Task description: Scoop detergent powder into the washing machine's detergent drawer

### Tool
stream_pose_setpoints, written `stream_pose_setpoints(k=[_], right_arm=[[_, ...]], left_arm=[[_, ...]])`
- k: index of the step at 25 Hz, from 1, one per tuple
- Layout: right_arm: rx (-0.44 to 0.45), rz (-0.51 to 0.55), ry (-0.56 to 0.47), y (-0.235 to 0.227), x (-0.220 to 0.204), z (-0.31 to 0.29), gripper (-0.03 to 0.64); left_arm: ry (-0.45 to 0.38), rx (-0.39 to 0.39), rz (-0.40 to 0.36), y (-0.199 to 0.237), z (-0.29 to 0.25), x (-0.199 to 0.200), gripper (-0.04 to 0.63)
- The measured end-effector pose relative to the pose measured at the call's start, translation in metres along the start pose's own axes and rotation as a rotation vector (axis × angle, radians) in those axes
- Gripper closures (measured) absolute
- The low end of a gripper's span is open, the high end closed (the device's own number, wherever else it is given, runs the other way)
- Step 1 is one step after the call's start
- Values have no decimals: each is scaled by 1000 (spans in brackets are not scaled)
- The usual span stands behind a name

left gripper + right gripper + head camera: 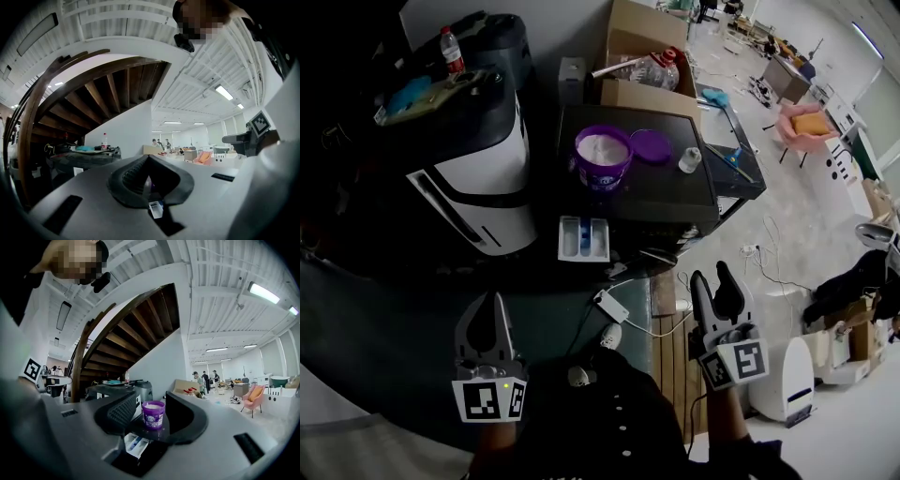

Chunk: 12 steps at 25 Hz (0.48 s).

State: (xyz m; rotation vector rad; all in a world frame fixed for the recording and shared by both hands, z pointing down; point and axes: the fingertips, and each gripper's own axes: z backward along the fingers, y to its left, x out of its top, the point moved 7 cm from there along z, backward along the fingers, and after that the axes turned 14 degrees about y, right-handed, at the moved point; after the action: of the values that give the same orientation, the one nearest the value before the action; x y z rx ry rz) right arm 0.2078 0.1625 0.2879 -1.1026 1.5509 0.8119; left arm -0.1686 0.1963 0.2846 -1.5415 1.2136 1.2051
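Observation:
In the head view a purple tub (602, 156) of white powder stands open on the dark top of the washing machine (675, 202). Its purple lid (651, 146) and a small white cup (689, 160) lie to its right. The white detergent drawer (583, 238) is pulled out below the tub, with a blue compartment showing. Both grippers hang low, well short of the machine. My left gripper (495, 298) (148, 159) has its tips together and holds nothing. My right gripper (711, 274) (153, 399) is open and empty; the tub (153, 414) and drawer (136, 445) show far off between its jaws.
A white-and-black appliance (478, 178) stands left of the machine, a red-capped bottle (451, 49) behind it. Cardboard boxes (642, 42) and a large plastic bottle (659, 67) are at the back. A power strip (612, 305) and cables lie on the floor; a pink chair (806, 127) is far right.

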Motion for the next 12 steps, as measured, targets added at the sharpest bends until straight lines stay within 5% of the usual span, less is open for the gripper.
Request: stream_pose_setpoints(k=[12], right_arm=[[79, 8, -11, -49, 31, -103, 420]], left_arm=[[-9, 76, -19, 4, -85, 34, 589]])
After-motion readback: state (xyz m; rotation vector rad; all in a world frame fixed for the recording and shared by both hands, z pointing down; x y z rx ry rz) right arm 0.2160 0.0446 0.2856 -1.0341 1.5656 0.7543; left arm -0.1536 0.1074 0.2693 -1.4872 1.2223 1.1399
